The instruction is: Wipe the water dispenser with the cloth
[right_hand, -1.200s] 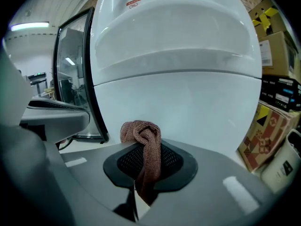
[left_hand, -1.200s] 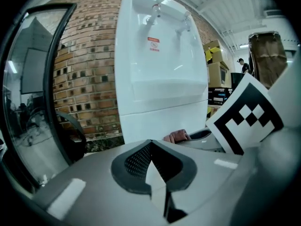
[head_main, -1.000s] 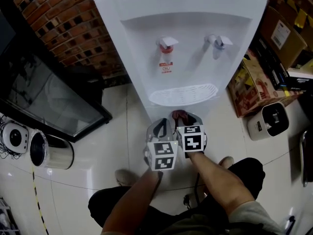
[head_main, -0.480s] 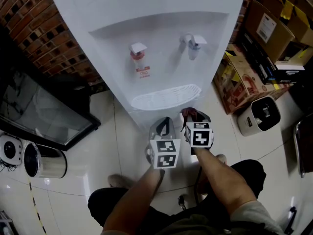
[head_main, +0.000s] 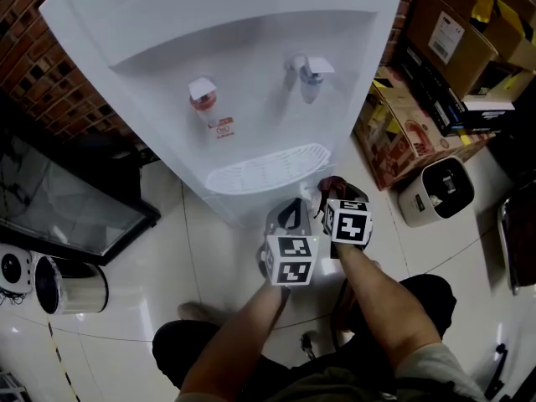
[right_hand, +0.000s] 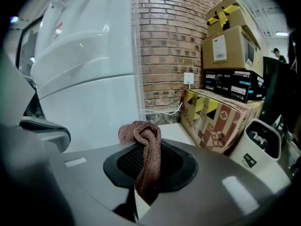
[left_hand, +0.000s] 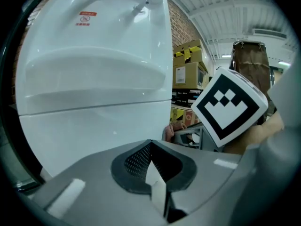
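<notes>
Closest in the head view, the person's left forearm [head_main: 239, 333] and right forearm [head_main: 389, 308] reach forward side by side over the pale tiled floor [head_main: 167, 258]. The left gripper [left_hand: 150, 147] has its jaws closed tip to tip with nothing between them, and its marker cube sits just beside the cube of the right one. The right gripper [right_hand: 145, 173] is clamped on a brown cloth [right_hand: 143, 145] – the fabric bunches in a knot above the jaw tips and hangs down between the pads. Both grippers are low in front of the white water dispenser [head_main: 251, 48], just under its drip tray [head_main: 268, 167]. The cloth is near the lower front panel at its right edge, but whether it touches the panel cannot be told. Higher on the dispenser, in the recess, sit a red tap [head_main: 203, 95] on the left and a blue tap [head_main: 310, 69] on the right. Right of the dispenser a white appliance [head_main: 435, 189] stands on the floor beside a patterned cardboard box [right_hand: 211, 121], with stacked cardboard boxes [right_hand: 230, 46] above it against the brick wall [right_hand: 164, 41].
</notes>
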